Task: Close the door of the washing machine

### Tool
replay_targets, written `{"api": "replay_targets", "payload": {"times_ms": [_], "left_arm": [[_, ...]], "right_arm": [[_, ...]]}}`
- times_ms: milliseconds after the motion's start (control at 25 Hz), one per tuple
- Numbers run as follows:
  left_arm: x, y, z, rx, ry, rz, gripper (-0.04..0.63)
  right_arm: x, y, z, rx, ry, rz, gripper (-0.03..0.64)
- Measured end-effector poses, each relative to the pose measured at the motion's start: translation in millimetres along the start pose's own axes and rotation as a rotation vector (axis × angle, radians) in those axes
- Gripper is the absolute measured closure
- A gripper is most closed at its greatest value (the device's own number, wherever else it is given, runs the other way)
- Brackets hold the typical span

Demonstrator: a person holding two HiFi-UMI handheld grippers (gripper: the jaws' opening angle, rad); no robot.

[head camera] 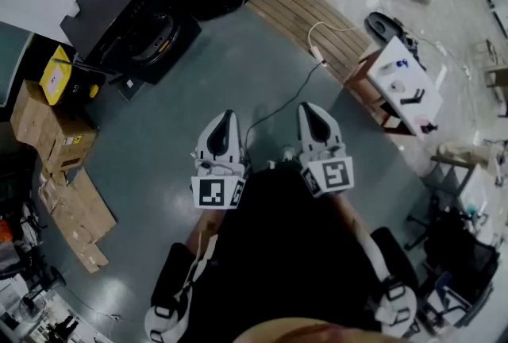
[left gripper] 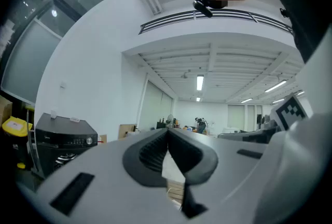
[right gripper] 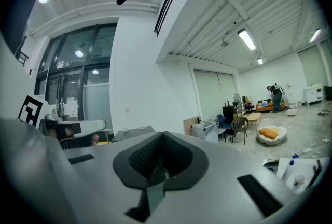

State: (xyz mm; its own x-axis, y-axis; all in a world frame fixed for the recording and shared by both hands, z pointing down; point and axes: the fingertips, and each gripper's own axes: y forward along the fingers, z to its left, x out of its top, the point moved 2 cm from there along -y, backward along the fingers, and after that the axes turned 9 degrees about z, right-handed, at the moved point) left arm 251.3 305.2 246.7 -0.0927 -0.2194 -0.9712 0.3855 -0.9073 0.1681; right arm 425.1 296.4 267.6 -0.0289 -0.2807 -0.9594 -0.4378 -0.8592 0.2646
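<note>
Two closed grippers (head camera: 225,119) (head camera: 312,111), washing machine (head camera: 119,4) beyond

The left tongs (head camera: 226,121) and the right tongs (head camera: 312,113) are held side by side before the body, a little apart, both pointing forward about level. Each has its jaws pressed together.

Open-plan lab-workshop: strip lights (right gripper: 248,40), glass partitions (right gripper: 78,67), stacked cardboard boxes (head camera: 54,139), washing machine (head camera: 131,16) on bare floor (head camera: 230,63), loose cable (head camera: 287,98).

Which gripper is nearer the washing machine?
The left gripper: it is on the side of the black washing machine; the right gripper is farther off.
</note>
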Motion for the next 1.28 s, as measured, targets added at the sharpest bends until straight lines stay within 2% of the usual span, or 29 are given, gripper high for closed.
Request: {"api": "replay_targets", "payload": {"times_ms": [200,320,440,600,640,720,800,1080,1280], "left_arm": [[-4,-4,4,-0.009,0.032,0.018,0.589],[-4,-5,6,-0.015,0.035,0.021,0.589],[-2,-7,9,-0.017,0.032,0.011,0.589],[-3,-9,17,-0.014,0.021,0.014,0.589],[-3,-10,19,-0.015,0.021,0.013,0.589],[-2,-12,24,-0.018,0.027,0.010,0.589],[-2,-14,31,-0.022,0.030,0.011,0.589],[-1,-19,66,-0.043,0.003,0.022,0.589],[-3,-28,102,-0.078,0.030,0.034,0.589]], "right_arm": [[-2,-1,4,-0.003,0.004,0.015,0.611],[1,0,8,0.001,0.001,0.014,0.611],[8,0,16,0.001,0.045,-0.005,0.611],[-5,7,14,-0.006,0.049,-0.009,0.607],[-9,10,15,-0.003,0.051,-0.004,0.597],[-11,14,20,0.008,0.054,0.003,0.514],[-11,19,26,0.007,0.064,0.008,0.486],[-8,43,54,-0.004,0.088,0.004,0.483],[-12,60,80,-0.039,0.114,0.006,0.485]]}}
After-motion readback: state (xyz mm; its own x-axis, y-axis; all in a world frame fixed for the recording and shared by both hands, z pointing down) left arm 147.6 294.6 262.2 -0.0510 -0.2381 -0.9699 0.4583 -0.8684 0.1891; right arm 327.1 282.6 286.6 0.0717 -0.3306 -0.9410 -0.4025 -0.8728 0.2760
